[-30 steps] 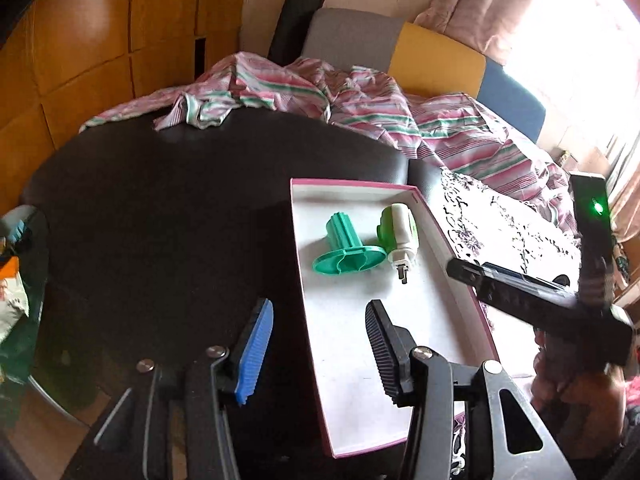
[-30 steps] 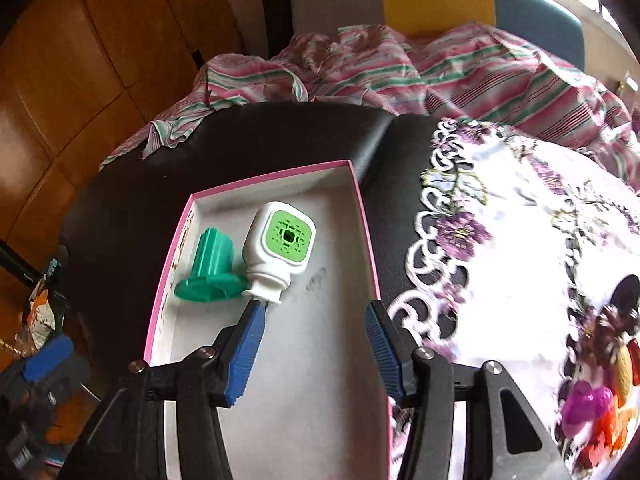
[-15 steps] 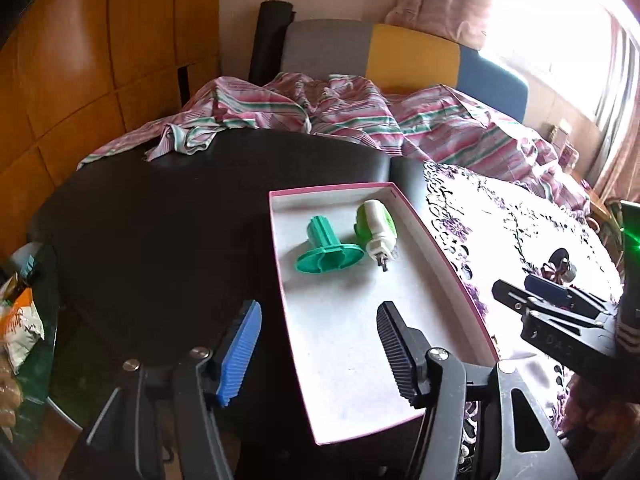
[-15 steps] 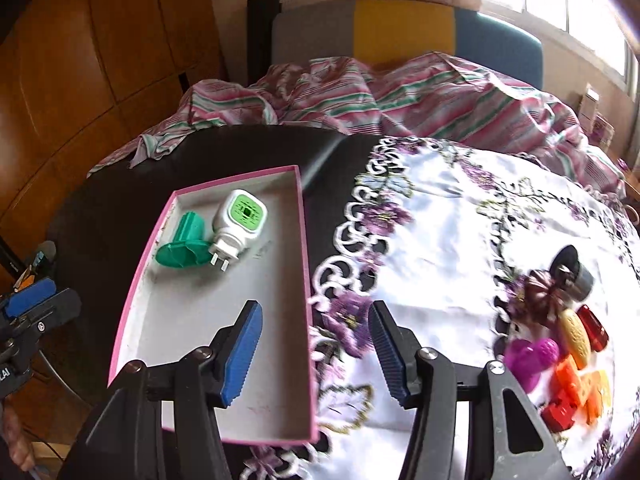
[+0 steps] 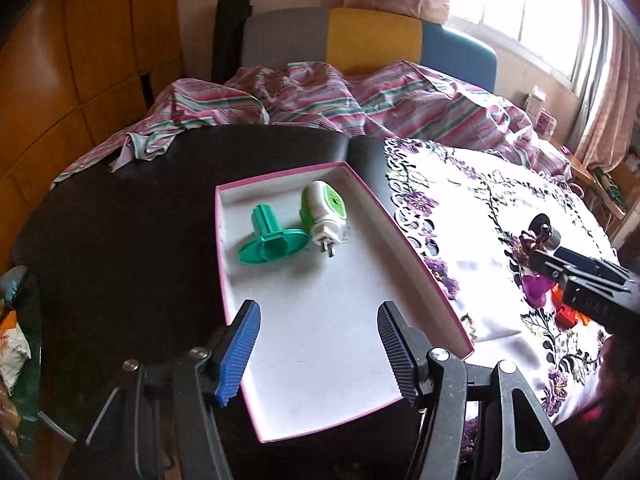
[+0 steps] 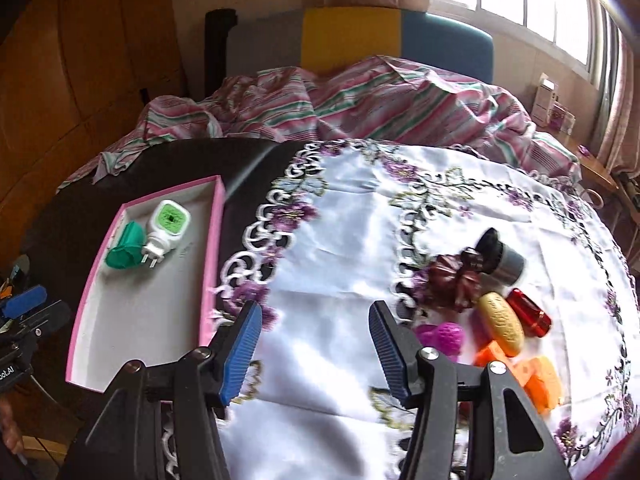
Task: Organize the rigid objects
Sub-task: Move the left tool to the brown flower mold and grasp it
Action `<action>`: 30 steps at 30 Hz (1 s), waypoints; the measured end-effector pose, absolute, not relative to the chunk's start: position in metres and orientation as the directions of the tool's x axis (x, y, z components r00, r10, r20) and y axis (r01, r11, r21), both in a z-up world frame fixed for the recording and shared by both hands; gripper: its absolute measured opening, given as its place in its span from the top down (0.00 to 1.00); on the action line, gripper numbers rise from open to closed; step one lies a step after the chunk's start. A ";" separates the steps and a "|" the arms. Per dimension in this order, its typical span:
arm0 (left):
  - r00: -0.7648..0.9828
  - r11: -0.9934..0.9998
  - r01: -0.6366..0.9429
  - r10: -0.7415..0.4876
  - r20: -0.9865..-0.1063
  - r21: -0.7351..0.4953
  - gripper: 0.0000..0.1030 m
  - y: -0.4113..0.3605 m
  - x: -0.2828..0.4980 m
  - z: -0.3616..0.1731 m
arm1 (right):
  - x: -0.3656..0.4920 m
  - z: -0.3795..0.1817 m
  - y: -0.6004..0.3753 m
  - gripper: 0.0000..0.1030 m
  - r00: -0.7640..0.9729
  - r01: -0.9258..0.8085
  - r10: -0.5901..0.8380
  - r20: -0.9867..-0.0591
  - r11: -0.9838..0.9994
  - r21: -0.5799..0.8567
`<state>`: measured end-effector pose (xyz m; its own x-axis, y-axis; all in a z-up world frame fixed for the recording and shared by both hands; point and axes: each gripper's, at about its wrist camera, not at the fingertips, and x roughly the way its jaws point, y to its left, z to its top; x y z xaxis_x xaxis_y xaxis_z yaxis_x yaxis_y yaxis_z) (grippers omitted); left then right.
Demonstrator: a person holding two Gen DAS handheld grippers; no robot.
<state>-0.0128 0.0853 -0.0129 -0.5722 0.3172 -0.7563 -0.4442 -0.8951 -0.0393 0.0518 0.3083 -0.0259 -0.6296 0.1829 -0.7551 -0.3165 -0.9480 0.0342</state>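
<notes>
A pink-rimmed white box (image 5: pixel 420 276) (image 6: pixel 210 248) lies on the dark table. In its far end lie a green flanged spool (image 5: pixel 272 240) (image 6: pixel 126 250) and a white-and-green plug-in device (image 5: pixel 324 216) (image 6: pixel 168 226), touching each other. My left gripper (image 5: pixel 318 332) hovers open over the box's near end, nothing between its fingers. My right gripper (image 6: pixel 314 328) stands open and empty over the floral tablecloth (image 6: pixel 352 240). To its right lies a cluster: a black-grey cylinder (image 6: pixel 500 258), a dark red bow (image 6: pixel 452 280), a yellow oval (image 6: pixel 502 328), a red piece (image 6: pixel 528 312), a magenta piece (image 6: pixel 440 338) and orange pieces (image 6: pixel 532 376).
A striped pink cloth (image 5: pixel 360 100) is bunched at the table's far edge, before a grey, yellow and blue chair back (image 5: pixel 372 36). Wooden panels line the left wall. The right gripper (image 5: pixel 580 276) shows at the left wrist view's right edge, over the cluster.
My right gripper has swung right, from over the box to over the tablecloth near the cluster. My left gripper has shifted right over the box's near end, and its jaws stand wider.
</notes>
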 end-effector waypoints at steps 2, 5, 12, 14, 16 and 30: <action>-0.563 -0.891 -0.452 0.324 -0.760 -0.045 0.40 0.091 -0.013 -0.014 | 0.058 -0.025 0.321 0.45 -0.622 -0.338 0.206 -0.755 -0.941 0.022; -0.550 -0.885 -0.463 0.329 -0.768 -0.047 0.40 0.099 -0.014 -0.015 | 0.067 -0.022 0.340 0.45 -0.611 -0.366 0.235 -0.756 -0.931 0.006; -0.530 -0.856 -0.516 0.361 -0.768 -0.046 0.40 0.122 -0.012 -0.013 | 0.084 -0.008 0.396 0.43 -0.595 -0.436 0.324 -0.735 -0.899 -0.044; -0.521 -0.848 -0.527 0.369 -0.770 -0.051 0.40 0.131 -0.012 -0.012 | 0.089 -0.004 0.419 0.39 -0.595 -0.480 0.360 -0.719 -0.876 -0.043; -0.500 -0.834 -0.549 0.386 -0.776 -0.062 0.40 0.142 -0.012 -0.013 | 0.097 -0.002 0.447 0.38 -0.594 -0.537 0.388 -0.705 -0.844 -0.011; -0.360 -0.725 -0.683 0.441 -0.822 -0.089 0.40 0.248 -0.007 -0.037 | 0.140 -0.045 0.542 0.37 -0.508 -0.762 0.375 -0.775 -0.615 0.202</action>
<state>-0.0069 0.2484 -0.0374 -0.3604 0.4408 -0.8221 -0.6832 -0.7248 -0.0891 0.1396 0.5419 -0.0453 -0.5078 0.3754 -0.7754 -0.7625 -0.6147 0.2017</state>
